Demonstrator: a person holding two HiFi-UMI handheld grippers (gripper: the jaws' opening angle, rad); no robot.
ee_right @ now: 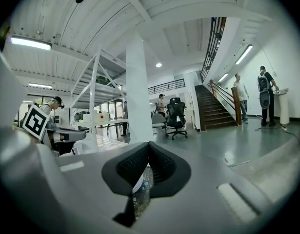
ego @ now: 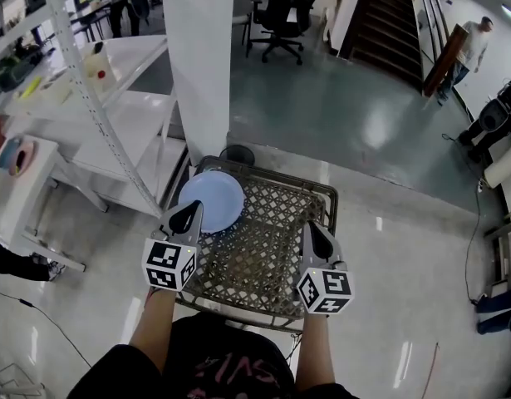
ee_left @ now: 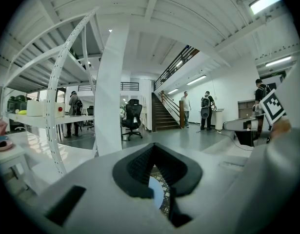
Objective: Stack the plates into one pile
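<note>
Only 1 pale blue plate [ego: 210, 201] in sight, flat on the far-left corner of the metal lattice table [ego: 272, 264]. Not possible to tell from above whether a single plate or several nested into 1 pile: no second rim to be made out. No other loose plate on the lattice.

Right at the plate's near edge, overlapping it in the head view: left gripper [ego: 187, 217], jaws pressed tip to tip and holding nothing. In the left gripper view, a sliver of blue below the joined pads, not between them. Over the right side of the lattice, well apart from the plate: right gripper [ego: 316, 235], likewise closed tip to tip and empty, with only mesh beneath in the right gripper view.

Further out: a white pillar [ego: 198, 56] just beyond the table. At far left, a white side table [ego: 41, 163] bearing something pink and blue [ego: 14, 155], too small to name.

Fits 2 stages alike: a finished pile with both claws free, or 1 plate with others out of view. Not settled here.

For any grasp at the rim: jaws parted beforehand, a low approach along the near edge, and care against the thin rim sliding on open mesh.
</note>
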